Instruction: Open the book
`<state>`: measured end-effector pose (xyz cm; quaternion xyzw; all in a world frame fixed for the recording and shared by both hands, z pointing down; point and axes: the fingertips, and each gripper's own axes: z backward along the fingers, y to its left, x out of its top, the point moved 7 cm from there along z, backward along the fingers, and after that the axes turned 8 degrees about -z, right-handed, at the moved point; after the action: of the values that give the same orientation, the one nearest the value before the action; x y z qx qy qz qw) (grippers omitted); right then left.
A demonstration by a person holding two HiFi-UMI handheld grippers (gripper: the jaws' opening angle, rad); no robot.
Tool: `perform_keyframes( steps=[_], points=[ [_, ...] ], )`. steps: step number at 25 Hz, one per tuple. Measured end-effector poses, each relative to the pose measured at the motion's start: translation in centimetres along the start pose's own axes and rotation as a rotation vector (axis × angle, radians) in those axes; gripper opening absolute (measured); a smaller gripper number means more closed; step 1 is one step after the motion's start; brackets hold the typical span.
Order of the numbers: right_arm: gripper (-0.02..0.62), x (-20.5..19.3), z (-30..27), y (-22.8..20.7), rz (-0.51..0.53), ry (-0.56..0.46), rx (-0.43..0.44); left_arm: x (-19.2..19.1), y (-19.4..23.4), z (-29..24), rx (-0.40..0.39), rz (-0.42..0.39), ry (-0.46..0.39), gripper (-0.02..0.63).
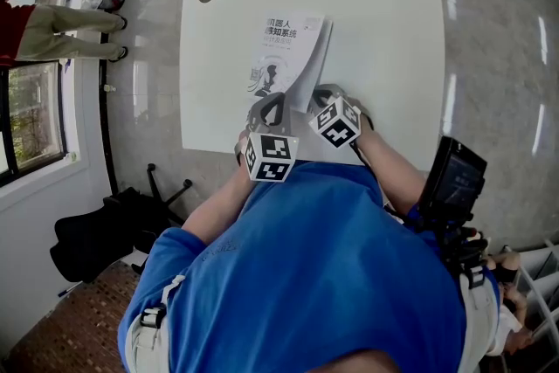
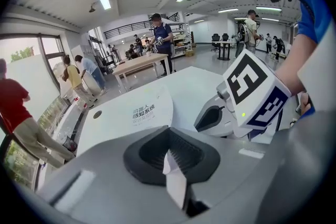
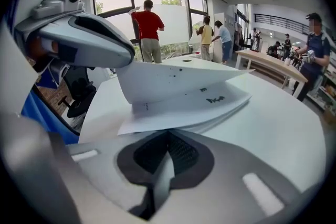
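Pinched in my left claw (image 2: pixel 169 160) is a white corner of the book's cover (image 3: pixel 173 78). That claw is clamped tight on it and holds it lifted, so the cover curls up off the pages (image 3: pixel 210 107) beneath. Ahead of the claw, the book (image 1: pixel 284 57) lies on the white worktop (image 1: pixel 393 39), towards the side nearest me, its printed front facing up. My right claw (image 3: pixel 165 157) is closed on itself and grips nothing. It sits just beside the left one at the book's near edge, with the raised cover and the stacked pages directly in front of it.
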<state>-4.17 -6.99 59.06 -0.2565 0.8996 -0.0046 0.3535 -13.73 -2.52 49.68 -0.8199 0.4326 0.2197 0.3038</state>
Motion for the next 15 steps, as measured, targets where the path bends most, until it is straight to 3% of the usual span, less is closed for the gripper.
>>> perform_keyframes(
  steps=[15],
  points=[
    [0.003,0.3,0.1,-1.7,0.008,0.041,-0.035,-3.4,10.0,1.2,0.202,0.178,0.025,0.009]
  ],
)
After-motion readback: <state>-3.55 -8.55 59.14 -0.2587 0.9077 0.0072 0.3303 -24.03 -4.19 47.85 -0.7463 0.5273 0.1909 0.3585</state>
